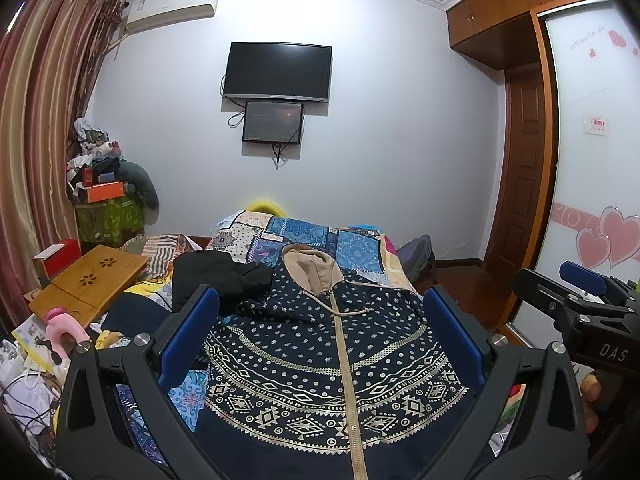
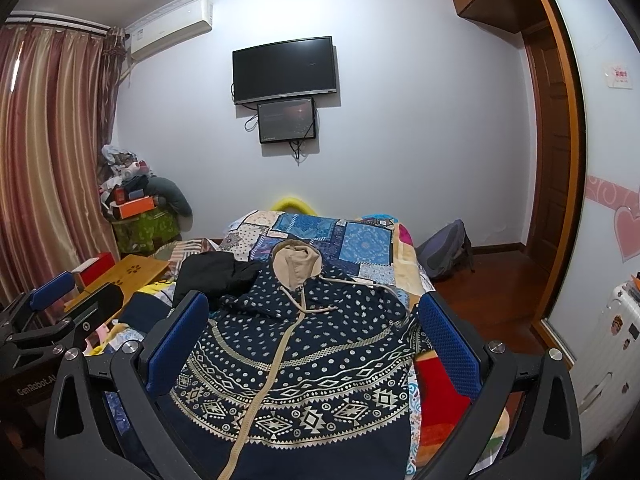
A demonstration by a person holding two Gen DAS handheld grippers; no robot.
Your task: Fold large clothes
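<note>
Zip hoodie (image 1: 332, 344) flat on patchwork quilt (image 1: 316, 236), hood far end. My L gripper (image 1: 320, 340) & R gripper (image 2: 308, 344) hover above hem, both spread wide, holding nothing.

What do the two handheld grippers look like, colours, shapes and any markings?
Both match: the left gripper and right gripper have black angular frames with triangular cutouts and round silver bolts. The jaws are lined with blue textured pads. Seen from the opposite camera, the right gripper's side reads "DAS" in pale letters, and the left one's reads "GenRobot.AI". No cables or sleeves are visible.
</note>
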